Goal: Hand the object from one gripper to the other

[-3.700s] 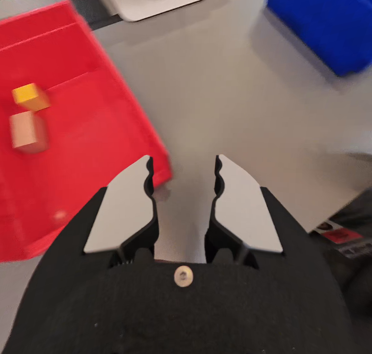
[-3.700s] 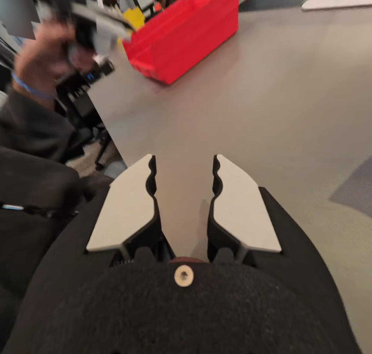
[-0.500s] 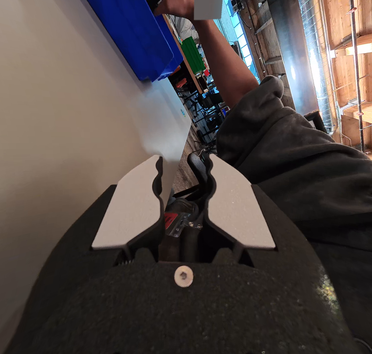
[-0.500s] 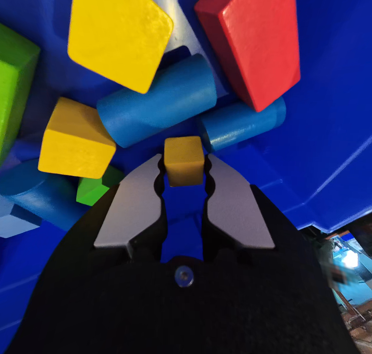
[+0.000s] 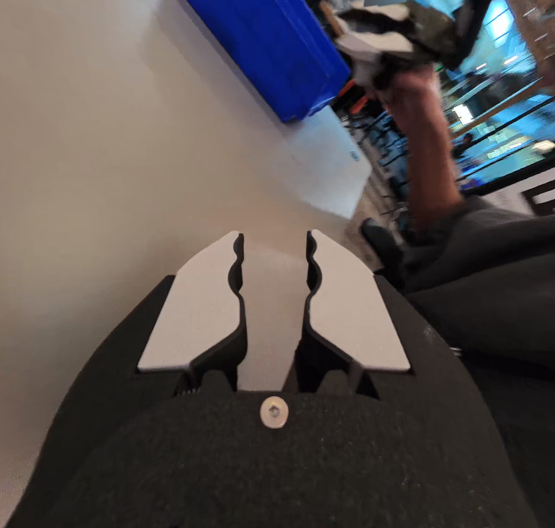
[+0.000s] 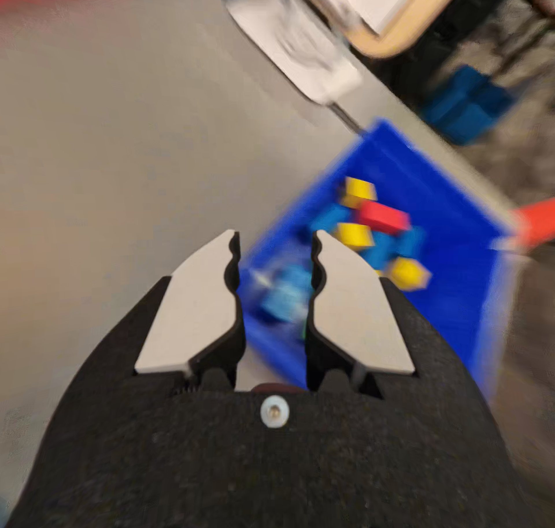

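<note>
The right gripper [image 6: 274, 237] has its fingers spread with nothing between them. It hangs above the near wall of the blue bin [image 6: 468, 276] and looks down into it. The blocks lie ahead and to the right of the tips: yellow blocks [image 6: 356, 238], a red block [image 6: 384, 217] and blue cylinders [image 6: 285, 294], all smeared by motion blur. No block is held, so I judge the pick is not yet made.

The left gripper [image 5: 274, 237] also has its fingers spread and empty, over bare worktop [image 5: 120, 153], well apart from the bin. The right gripper is clearly nearer the blocks, so the grasp falls to it. Any block's long axis is too blurred to call.
</note>
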The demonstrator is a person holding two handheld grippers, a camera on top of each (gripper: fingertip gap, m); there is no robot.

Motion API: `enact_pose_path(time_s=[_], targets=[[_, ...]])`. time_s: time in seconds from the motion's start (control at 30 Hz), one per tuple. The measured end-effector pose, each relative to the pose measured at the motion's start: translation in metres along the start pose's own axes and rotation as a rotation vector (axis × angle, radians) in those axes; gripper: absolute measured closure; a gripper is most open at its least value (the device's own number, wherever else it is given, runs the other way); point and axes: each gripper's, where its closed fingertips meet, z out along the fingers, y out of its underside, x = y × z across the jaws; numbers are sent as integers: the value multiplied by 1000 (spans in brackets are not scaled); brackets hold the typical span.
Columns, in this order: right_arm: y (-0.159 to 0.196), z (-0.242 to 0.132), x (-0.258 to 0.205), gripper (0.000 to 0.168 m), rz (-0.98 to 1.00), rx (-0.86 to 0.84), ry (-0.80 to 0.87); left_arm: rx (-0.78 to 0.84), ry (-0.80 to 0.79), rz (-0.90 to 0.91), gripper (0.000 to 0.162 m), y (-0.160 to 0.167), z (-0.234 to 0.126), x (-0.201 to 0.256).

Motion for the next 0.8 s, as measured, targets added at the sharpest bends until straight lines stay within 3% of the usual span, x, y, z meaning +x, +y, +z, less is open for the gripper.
enact_pose_path(time_s=[0.1, 0.23, 0.37, 0.53, 0.67, 0.8], targets=[[-1, -25, -112, 126, 275, 207, -259, -28, -237, 132, 122, -19, -31, -27], [23, -30, -202, 123, 269, 197, -352, -187, -603, 158, 117, -58, -97, -77], [34, -22, -239, 122, 176, 188, -369, -313, -925, 175, 112, -119, -149, -144], [38, -18, -254, 117, 95, 169, -397, -382, -968, 32, 112, -179, -149, -209], [36, -24, -258, 119, 158, 195, -446, -462, -1058, -77, 111, -191, -156, -272], [36, -26, -245, 118, 136, 217, -394, -476, -1067, -209, 113, -181, -158, -310]])
